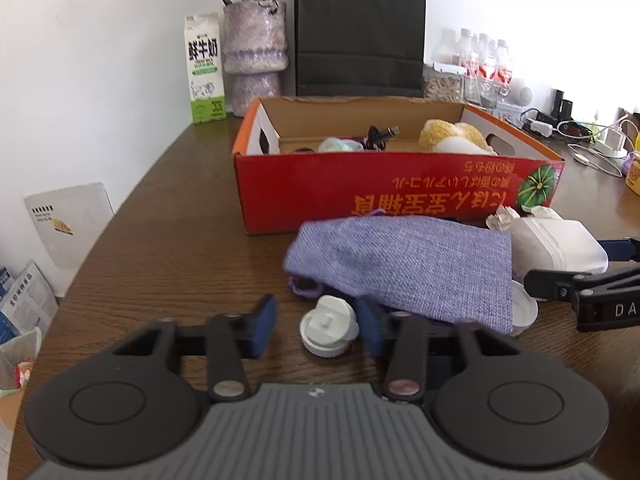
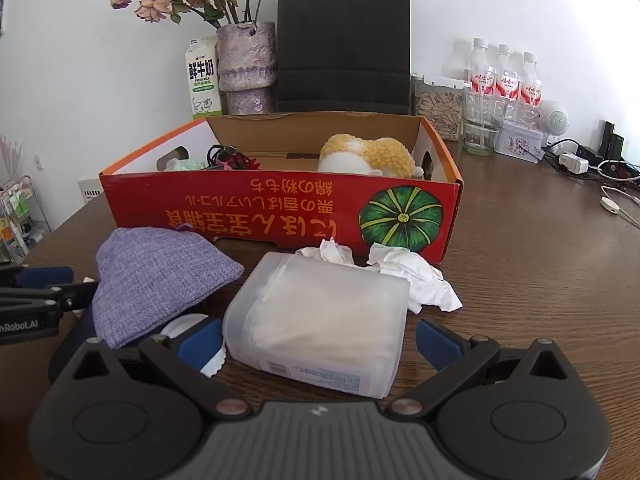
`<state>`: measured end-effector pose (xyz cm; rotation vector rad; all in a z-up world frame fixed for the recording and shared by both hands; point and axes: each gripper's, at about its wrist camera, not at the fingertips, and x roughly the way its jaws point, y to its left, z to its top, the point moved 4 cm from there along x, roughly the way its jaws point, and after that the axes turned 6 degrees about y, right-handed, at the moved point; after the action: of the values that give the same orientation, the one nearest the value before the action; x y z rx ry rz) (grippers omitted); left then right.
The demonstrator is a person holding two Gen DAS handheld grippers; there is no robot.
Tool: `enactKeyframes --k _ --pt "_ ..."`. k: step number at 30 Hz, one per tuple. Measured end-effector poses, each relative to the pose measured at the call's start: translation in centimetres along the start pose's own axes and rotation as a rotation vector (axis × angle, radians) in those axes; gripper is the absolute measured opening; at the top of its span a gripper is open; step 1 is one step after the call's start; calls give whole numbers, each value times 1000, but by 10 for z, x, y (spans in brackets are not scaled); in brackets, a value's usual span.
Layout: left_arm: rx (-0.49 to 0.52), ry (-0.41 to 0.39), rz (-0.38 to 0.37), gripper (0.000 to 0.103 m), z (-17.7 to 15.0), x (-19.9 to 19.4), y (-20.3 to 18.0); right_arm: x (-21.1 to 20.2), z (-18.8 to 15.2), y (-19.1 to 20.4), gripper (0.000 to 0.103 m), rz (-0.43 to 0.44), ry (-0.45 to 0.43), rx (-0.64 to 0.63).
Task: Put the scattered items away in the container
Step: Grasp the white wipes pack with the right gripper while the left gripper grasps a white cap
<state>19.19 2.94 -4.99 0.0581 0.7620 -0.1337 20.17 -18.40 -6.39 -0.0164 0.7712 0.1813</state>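
A small white round cap (image 1: 327, 330) lies on the wooden table between the blue pads of my left gripper (image 1: 318, 330). The right pad is at its edge and the left pad stands clear, so the jaws are open. My right gripper (image 2: 318, 340) is spread wide and open around a translucent plastic box (image 2: 320, 320). A purple fabric pouch (image 1: 404, 264) lies between the two, partly over a white lid (image 1: 524, 312). Crumpled tissue (image 2: 412, 276) sits by the red cardboard box (image 2: 280, 208), which holds a yellow plush toy (image 2: 368, 156) and a black cable (image 1: 380, 136).
Behind the red box stand a milk carton (image 1: 205, 68), a purple vase (image 1: 256, 56) with flowers and a black paper bag (image 1: 360, 28). Bottles (image 2: 504, 76), a jar and chargers with cables (image 2: 608, 176) crowd the back right. The table edge (image 1: 116, 224) curves away on the left.
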Motion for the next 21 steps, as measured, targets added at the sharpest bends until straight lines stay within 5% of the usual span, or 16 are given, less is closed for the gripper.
enactKeyframes --k 7,18,21 --pt "-5 -9 -24 29 -2 -5 -3 -5 -1 -4 86 27 -12 15" --pt "-1 -13 -4 33 -4 -7 -5 -14 -6 -7 85 33 -25 23" --pt "8 -20 -8 22 -3 -8 -6 -16 -7 -8 84 34 -29 25"
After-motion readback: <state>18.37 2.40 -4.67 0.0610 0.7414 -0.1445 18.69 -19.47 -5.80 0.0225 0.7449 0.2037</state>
